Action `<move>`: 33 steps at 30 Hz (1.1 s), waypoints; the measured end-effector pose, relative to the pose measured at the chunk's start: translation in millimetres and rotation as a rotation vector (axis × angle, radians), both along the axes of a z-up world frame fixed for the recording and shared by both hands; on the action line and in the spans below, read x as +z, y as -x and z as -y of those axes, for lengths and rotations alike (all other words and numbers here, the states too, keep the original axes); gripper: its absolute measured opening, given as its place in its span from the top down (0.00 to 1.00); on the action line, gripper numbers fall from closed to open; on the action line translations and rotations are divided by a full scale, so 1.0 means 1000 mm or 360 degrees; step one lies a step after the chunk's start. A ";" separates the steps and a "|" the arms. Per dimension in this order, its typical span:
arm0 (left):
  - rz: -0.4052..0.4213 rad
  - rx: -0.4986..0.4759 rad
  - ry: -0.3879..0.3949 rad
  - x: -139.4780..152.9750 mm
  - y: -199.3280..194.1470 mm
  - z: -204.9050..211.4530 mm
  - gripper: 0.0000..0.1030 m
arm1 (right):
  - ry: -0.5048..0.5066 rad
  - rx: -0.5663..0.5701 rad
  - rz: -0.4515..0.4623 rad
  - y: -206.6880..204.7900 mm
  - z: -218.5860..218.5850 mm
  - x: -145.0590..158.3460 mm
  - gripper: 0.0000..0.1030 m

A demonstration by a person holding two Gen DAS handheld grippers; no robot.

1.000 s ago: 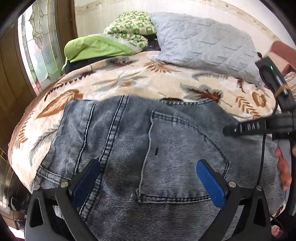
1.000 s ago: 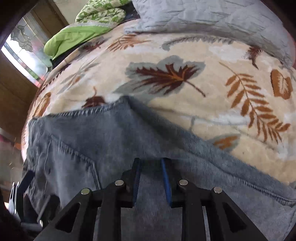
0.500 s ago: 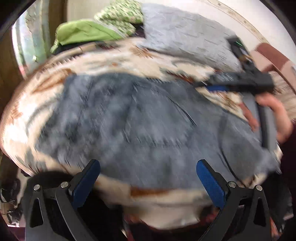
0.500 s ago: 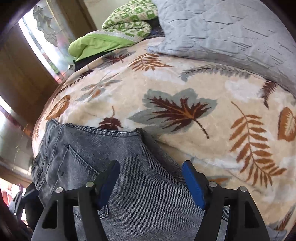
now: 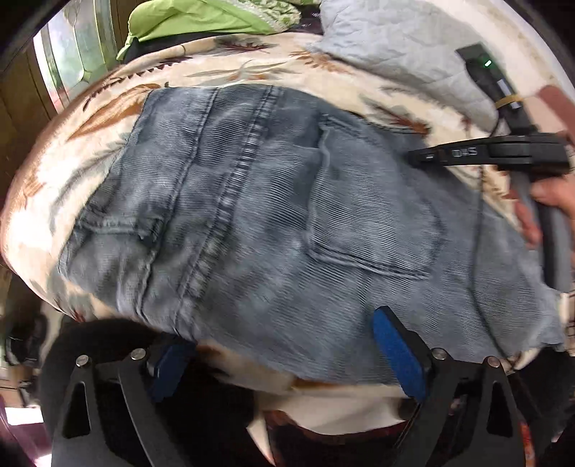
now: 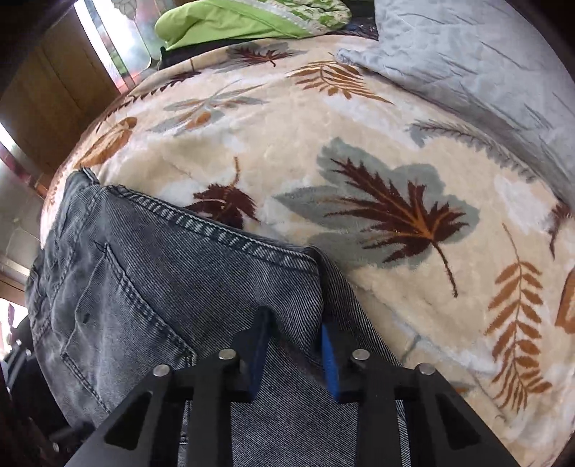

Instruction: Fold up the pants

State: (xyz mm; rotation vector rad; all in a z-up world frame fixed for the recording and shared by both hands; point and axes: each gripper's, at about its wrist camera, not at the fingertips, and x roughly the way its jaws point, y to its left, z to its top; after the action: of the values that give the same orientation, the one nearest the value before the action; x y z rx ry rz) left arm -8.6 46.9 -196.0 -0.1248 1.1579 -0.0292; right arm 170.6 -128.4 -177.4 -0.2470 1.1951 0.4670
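Observation:
Grey-blue jeans [image 5: 273,215] lie back side up, pockets showing, on a leaf-patterned blanket [image 6: 359,151] at the bed's near edge. My left gripper [image 5: 284,334] hangs over the jeans' near edge. Its jaws stand wide and are closing slightly, with the denim edge between the blue pads [image 5: 395,355] but not pressed. My right gripper [image 6: 294,323] is closing on a raised ridge of denim [image 6: 294,287] near the top seam of the jeans [image 6: 179,287], and its pads pinch it. The left wrist view shows the right gripper [image 5: 485,154] with a hand [image 5: 546,201] on it.
A grey quilted pillow [image 6: 485,54] lies at the back right. A green blanket [image 6: 233,21] is piled at the back left. A window and wood panelling [image 6: 54,89] stand to the left. The bed edge [image 5: 323,395] drops off just below the jeans.
The left gripper has drawn back to the jeans' near edge, still wide. The right gripper let go of the denim, opened, shifted, and has shut again on a ridge of denim.

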 end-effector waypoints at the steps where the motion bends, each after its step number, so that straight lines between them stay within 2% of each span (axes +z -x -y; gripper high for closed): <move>1: -0.0021 0.0002 -0.0007 -0.002 -0.003 0.000 0.08 | 0.0040 0.0006 0.0011 0.000 -0.003 -0.001 0.78; 3: -0.0020 -0.0003 -0.0037 -0.002 -0.007 0.002 0.08 | 0.0095 0.0007 0.0022 -0.001 -0.008 -0.003 0.79; 7: -0.0013 -0.0017 -0.0065 -0.003 -0.010 0.006 0.08 | 0.0081 -0.0053 0.0039 -0.006 -0.008 -0.003 0.81; 14: -0.0005 -0.0015 -0.0095 0.000 -0.020 0.017 0.08 | 0.0159 -0.0095 0.0111 -0.015 -0.017 -0.001 0.83; 18: -0.0016 -0.0044 -0.0126 0.001 -0.020 0.020 0.08 | 0.0096 -0.0144 0.0113 -0.014 -0.010 0.001 0.83; 21: -0.0063 -0.0074 -0.0108 0.002 -0.014 0.020 0.08 | -0.0040 -0.0120 0.0085 -0.002 -0.003 0.010 0.81; 24: -0.0066 -0.0085 -0.0153 0.018 -0.005 0.018 0.08 | -0.0180 -0.0198 0.0129 0.019 0.020 0.035 0.81; 26: -0.0021 -0.0114 -0.0189 0.034 0.008 0.024 0.08 | -0.0265 -0.0258 0.0144 0.037 0.047 0.050 0.81; 29: 0.0076 -0.0208 -0.0255 0.051 0.022 0.041 0.08 | -0.0283 -0.0424 0.0154 0.066 0.104 0.063 0.81; 33: 0.0213 -0.0431 -0.0305 0.066 0.027 0.085 0.08 | -0.0290 -0.0726 0.0143 0.109 0.196 0.067 0.81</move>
State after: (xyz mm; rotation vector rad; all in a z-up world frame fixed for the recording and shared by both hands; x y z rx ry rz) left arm -35.6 -38.2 -130.2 0.2016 1.0313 -0.1631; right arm 61.7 -324.0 -110.6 0.1601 1.0725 0.1608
